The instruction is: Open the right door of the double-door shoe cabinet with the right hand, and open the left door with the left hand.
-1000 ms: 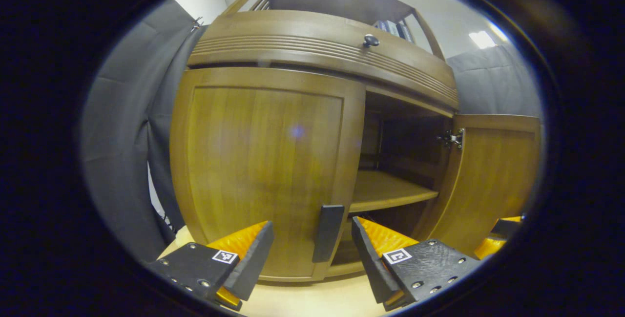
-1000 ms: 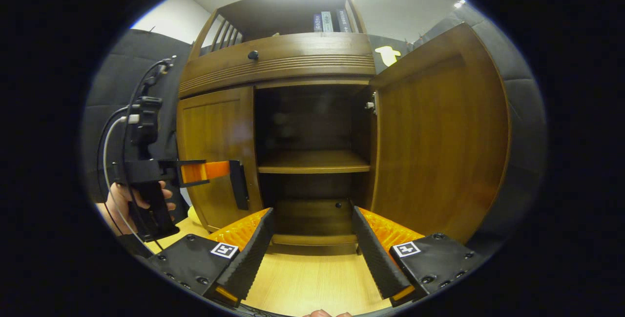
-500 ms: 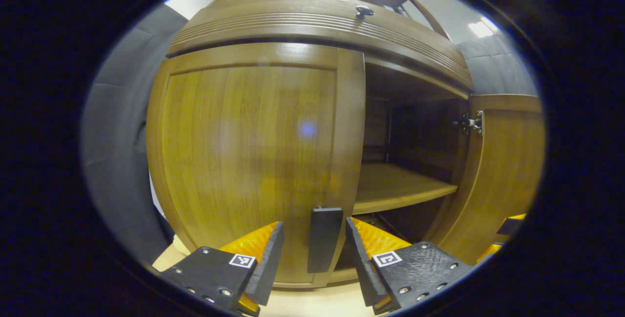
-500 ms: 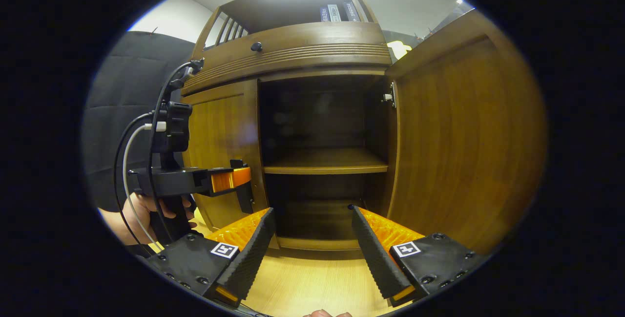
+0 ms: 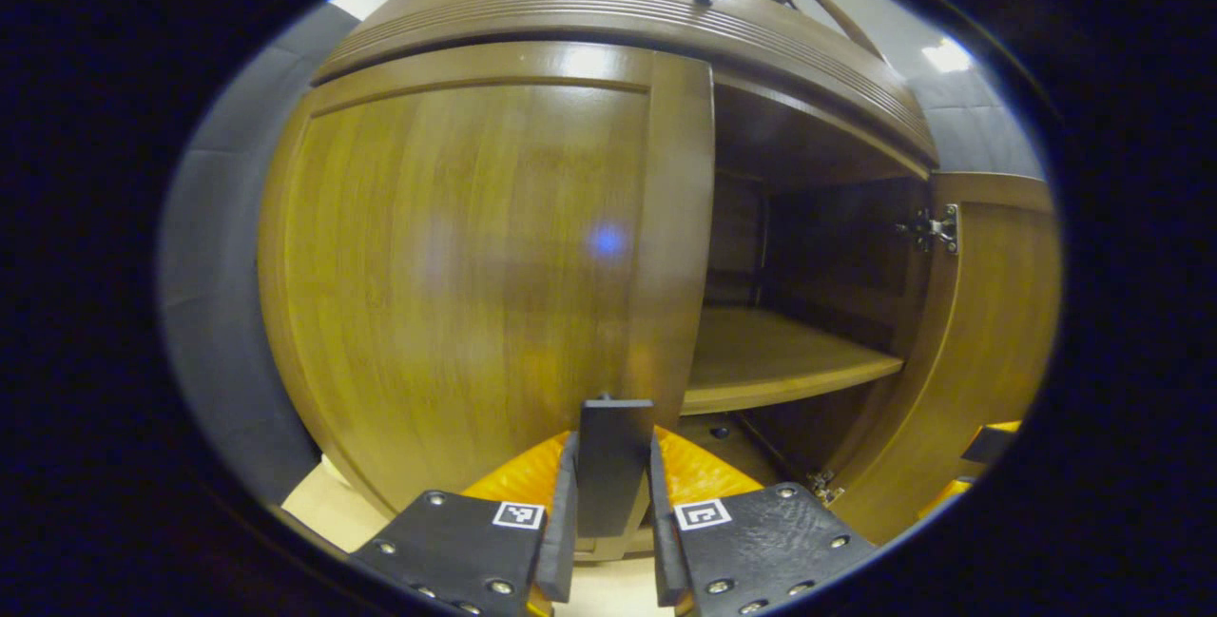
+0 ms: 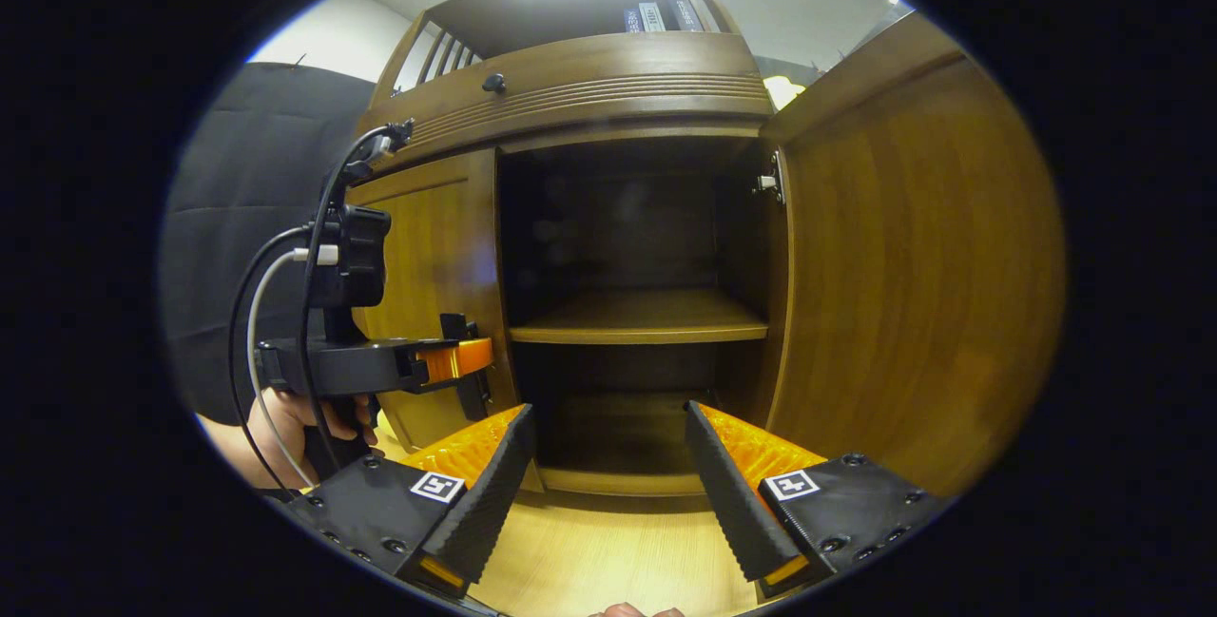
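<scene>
1. While the shoe cabinet (image 6: 570, 94) stands on the pale floor (image 6: 608, 550), its right door (image 6: 903, 265) is swung wide and the shelf (image 6: 637, 318) inside is exposed; that half looks done.
2. Left door (image 5: 456, 265) sits shut against the frame, flush along its inner edge as far as I can tell.
3. Left gripper (image 5: 608, 541), seen in the left gripper view, has both fingers pressed onto the dark handle (image 5: 613, 474) low on the left door's inner edge; from the right gripper view it shows side-on at the door, a hand (image 6: 285, 422) holding it.
4. Right gripper (image 6: 608, 493) is spread wide, gripping nothing, hovering in front of the open compartment.
5. Risks, my judgement: the handle is slim and smooth, so a pull off the hinge arc could slide the pads off; a straight yank may shift the whole cabinet; the swinging left door could clip the right gripper if it hangs near centre.
</scene>
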Demonstrator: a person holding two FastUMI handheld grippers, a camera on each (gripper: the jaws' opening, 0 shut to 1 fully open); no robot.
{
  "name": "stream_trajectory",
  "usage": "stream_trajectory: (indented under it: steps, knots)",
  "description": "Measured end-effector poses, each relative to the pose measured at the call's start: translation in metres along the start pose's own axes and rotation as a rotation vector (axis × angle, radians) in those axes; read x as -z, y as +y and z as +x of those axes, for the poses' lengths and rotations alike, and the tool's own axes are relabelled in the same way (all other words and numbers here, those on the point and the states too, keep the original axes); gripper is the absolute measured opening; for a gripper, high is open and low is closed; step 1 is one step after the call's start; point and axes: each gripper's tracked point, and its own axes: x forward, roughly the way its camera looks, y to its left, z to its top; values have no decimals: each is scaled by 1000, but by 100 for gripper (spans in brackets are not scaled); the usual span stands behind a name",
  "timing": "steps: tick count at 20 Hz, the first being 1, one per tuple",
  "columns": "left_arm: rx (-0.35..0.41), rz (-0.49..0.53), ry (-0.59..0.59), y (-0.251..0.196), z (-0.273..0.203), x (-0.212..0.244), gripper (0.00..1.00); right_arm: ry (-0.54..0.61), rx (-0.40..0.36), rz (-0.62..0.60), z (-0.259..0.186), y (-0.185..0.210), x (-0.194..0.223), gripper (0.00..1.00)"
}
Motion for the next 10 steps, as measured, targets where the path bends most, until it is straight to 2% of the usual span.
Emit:
stream_trajectory:
  steps: [1,3,6,7,8,10]
  knots:
    - [-1,-1,4,0,1,0,34,-1,2,0,-1,0,1,94]
    - [-3,10,14,0,0,1,35,-2,3,4,2,-1,-1,94]
    - [-15,46,-5,0,1,1,26,1,1,9,7,0,-3,94]
    - [-16,46,-8,0,1,1,24,6,1,8,9,-1,-2,99]
    - [-15,47,-11,-3,2,2,22,10,0,7,10,-2,-1,99]
    - [-14,48,-12,-2,1,2,22,11,-2,3,9,-2,-1,99]
